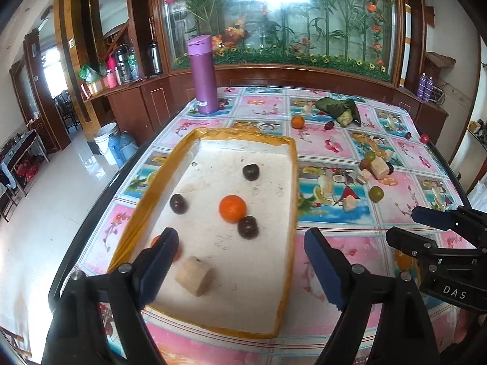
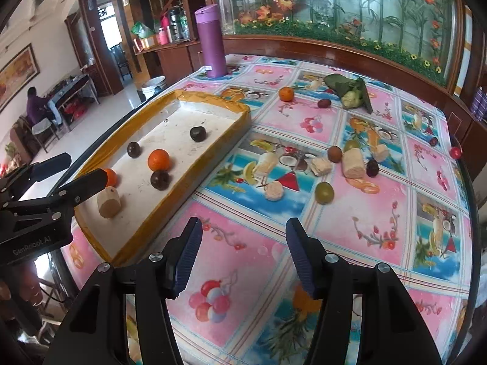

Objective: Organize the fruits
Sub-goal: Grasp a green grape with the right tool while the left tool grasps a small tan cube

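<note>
While both of my tools stand with their fingers apart and nothing between them, the job is only part done. My left tool (image 1: 240,252) hangs over the near end of the yellow-rimmed tray (image 1: 292,182), my right tool (image 2: 243,243) over bare tabletop (image 2: 350,231) just beside the tray's long edge.

Inside the tray: two oranges (image 2: 159,160), three dark plums (image 2: 160,180) and one pale cut chunk (image 2: 109,203), possibly sugarcane. One orange sits half hidden behind my left finger.

Beyond the tray, well apart from it, loose pieces remain: a green plum (image 2: 324,192), a brown fruit (image 2: 335,154), more pale chunks (image 2: 353,163), an orange (image 2: 286,94), and small red fruits (image 2: 455,152) near the far tabletop edge.

Risks, in my judgement: the round fruit will roll if nudged by one finger before the other, and those at the edge could drop to the floor. The printed fruit on the cloth could mislead my aim. The purple flask (image 2: 212,41) behind the tray may tip on a long reach.
</note>
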The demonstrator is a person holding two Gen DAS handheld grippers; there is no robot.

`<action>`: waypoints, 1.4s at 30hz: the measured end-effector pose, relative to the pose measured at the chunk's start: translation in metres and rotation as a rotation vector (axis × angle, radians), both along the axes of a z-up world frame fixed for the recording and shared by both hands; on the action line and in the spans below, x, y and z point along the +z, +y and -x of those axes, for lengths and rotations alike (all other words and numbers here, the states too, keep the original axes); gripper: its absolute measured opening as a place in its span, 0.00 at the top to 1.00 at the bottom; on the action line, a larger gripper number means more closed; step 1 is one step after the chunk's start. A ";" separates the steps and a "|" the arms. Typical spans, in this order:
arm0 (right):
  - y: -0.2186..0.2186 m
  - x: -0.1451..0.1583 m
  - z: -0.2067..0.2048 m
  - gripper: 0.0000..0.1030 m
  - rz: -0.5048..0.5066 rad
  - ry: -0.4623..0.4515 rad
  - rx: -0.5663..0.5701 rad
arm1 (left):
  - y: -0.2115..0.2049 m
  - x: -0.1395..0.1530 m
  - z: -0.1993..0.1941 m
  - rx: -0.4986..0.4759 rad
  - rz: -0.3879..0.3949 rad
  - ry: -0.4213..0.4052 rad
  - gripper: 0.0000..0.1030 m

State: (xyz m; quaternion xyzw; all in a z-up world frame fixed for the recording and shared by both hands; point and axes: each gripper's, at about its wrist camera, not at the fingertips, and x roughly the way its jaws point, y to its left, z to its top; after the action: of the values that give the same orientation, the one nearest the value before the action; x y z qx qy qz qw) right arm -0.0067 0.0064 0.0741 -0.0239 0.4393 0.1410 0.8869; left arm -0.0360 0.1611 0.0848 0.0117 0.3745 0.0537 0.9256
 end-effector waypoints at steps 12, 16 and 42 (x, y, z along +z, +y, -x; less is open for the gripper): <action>-0.088 -0.003 0.013 0.43 -0.024 0.006 -0.161 | -0.067 -0.011 -0.006 -0.128 -0.007 0.067 0.13; -0.106 -0.011 0.002 0.41 -0.052 0.029 -0.165 | -0.076 -0.018 -0.005 -0.139 -0.006 0.100 0.12; -0.090 -0.052 -0.079 0.79 -0.065 0.022 0.103 | -0.097 -0.037 -0.075 -0.165 0.061 0.182 0.12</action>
State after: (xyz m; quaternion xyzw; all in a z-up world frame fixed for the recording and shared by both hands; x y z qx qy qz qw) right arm 0.0721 -0.0836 0.0219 -0.0160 0.4426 0.2008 0.8738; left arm 0.0386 0.0640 0.0476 0.0191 0.4560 -0.0352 0.8891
